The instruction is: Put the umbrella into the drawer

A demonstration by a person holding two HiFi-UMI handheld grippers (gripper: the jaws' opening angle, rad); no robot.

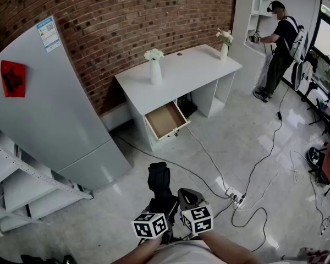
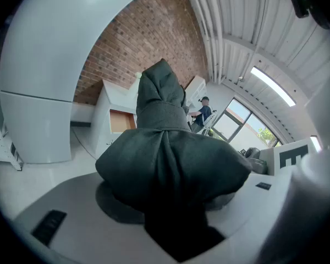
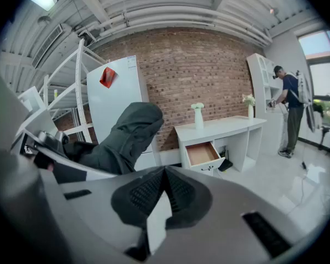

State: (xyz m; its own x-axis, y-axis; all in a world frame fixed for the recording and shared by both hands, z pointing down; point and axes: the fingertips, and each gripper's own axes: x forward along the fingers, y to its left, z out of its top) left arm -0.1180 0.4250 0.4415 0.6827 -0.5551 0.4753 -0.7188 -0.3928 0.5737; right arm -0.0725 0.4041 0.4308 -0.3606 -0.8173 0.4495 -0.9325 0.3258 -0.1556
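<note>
Brick wall (image 1: 143, 15) closes off the far side of a pale tiled room, and a white desk (image 1: 181, 70) stands against it.

The left gripper (image 2: 165, 216) has its jaws clamped on the folded dark umbrella (image 2: 165, 147). They pinch it low down, so the fabric bunches above the bite and the rest of the sleeve juts forward and up. The right gripper (image 3: 164, 186) holds nothing. Its ribbed pads (image 3: 146, 190) are pressed together, and it rides just beside the left one, close to the person's body. Both point forward and somewhat down.

Beyond the umbrella lies bare floor, crossed by cables that run to a power strip (image 1: 235, 196). Farther on, the desk's drawer (image 1: 166, 120) is pulled out, and its wooden bottom shows with nothing visible inside. Two vases with white flowers (image 1: 155, 70) sit on the desktop. A white fridge (image 1: 49, 109) stands to the left, and a second person (image 1: 280, 48) works at a shelf in the far corner.

As for progress, I judge the pick-up done and the drawer ready to receive. The umbrella is well apart from it, so the walk across, the lowering into the drawer and the release are all left to do.
</note>
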